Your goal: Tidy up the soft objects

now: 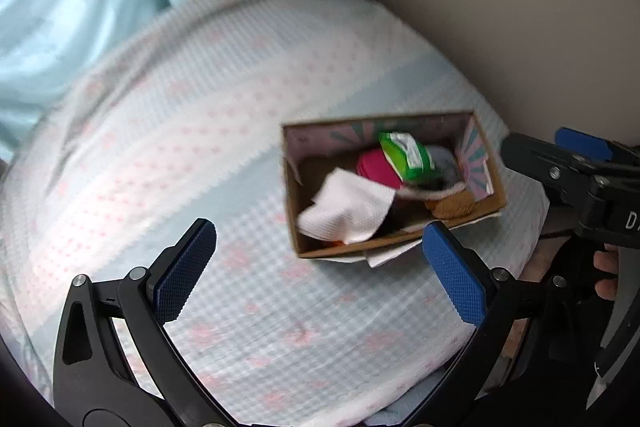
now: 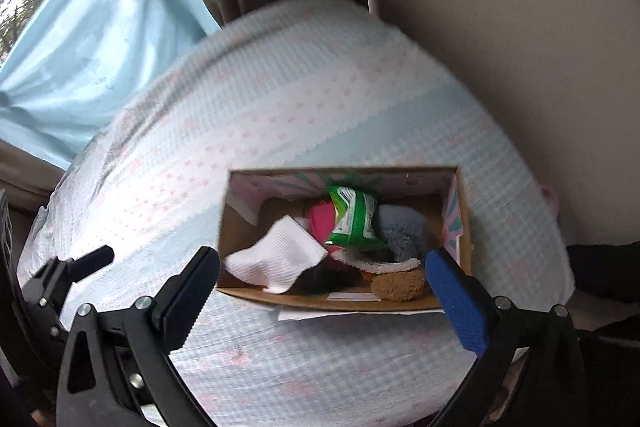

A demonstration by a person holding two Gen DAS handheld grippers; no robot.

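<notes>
Your left gripper (image 1: 320, 271) and right gripper (image 2: 322, 291) both tilt steeply down over the bed (image 1: 200, 107), jaws spread, pinching nothing, above the cardboard box (image 2: 344, 301).

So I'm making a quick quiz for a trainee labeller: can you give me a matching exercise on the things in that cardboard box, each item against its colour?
Column one:
1. ribbed folded cloth
2. crinkly plastic packet
3. fuzzy plush lump at the near wall of the open cardboard box
4. fluffy rounded item beside the packet

Column two:
A. green
B. grey-blue
C. white
D. tan brown

Pairs: 1-C, 2-A, 3-D, 4-B.
</notes>
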